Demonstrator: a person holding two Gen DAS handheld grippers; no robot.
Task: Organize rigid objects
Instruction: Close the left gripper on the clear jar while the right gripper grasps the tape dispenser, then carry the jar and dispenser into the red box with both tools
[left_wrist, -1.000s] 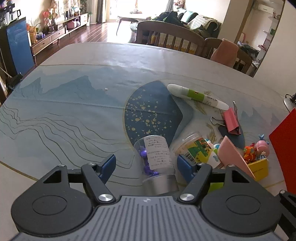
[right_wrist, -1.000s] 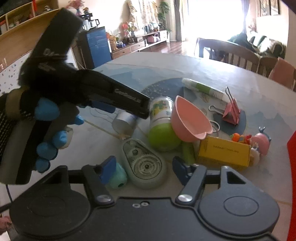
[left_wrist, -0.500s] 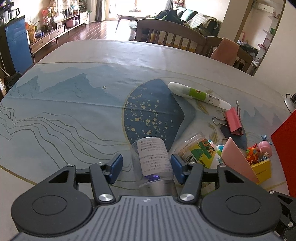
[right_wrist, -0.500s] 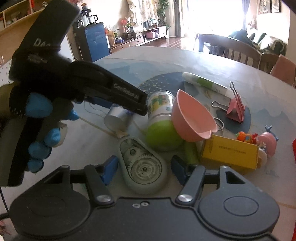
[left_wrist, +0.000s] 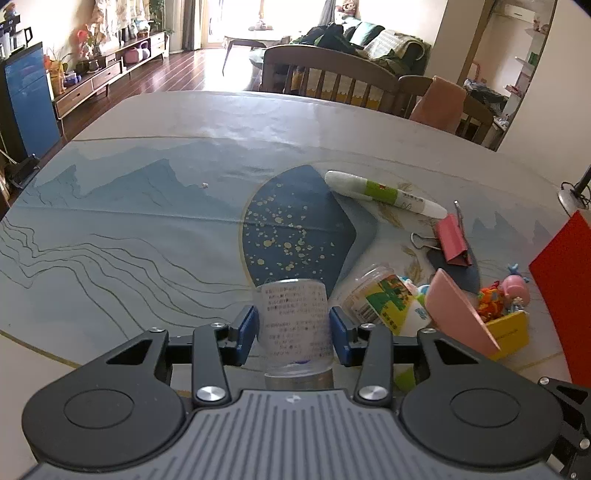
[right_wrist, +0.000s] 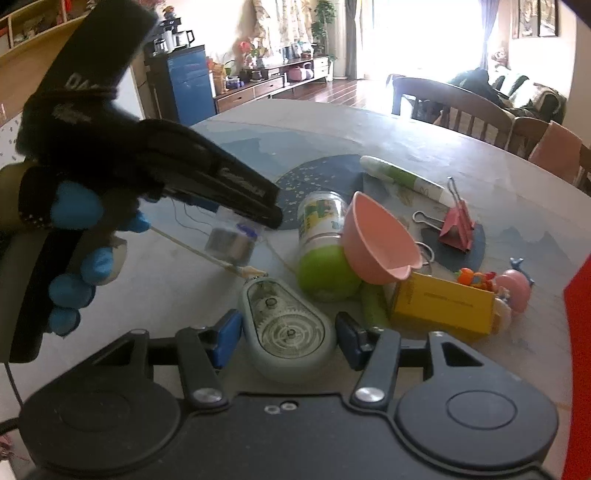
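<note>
My left gripper (left_wrist: 293, 328) is shut on a clear plastic jar (left_wrist: 293, 325) with a white printed label and a silver lid, lying on its side; both blue pads touch its sides. The same jar (right_wrist: 231, 242) shows in the right wrist view under the left gripper's black body. My right gripper (right_wrist: 290, 334) is open around a grey-green correction tape dispenser (right_wrist: 288, 328) lying flat on the table; its pads stand a little apart from it.
A cluttered pile lies to the right: a green-lidded jar (right_wrist: 321, 240), pink bowl (right_wrist: 376, 240), yellow box (right_wrist: 443, 306), pink binder clip (right_wrist: 458, 221), glue stick (right_wrist: 402, 177), small pink toys (right_wrist: 511, 284). A red board (left_wrist: 565, 280) stands at the right edge. Chairs stand behind the table.
My left gripper has closed in on the clear jar and gripped it. My right gripper has moved forward so the tape dispenser sits between its fingers.
</note>
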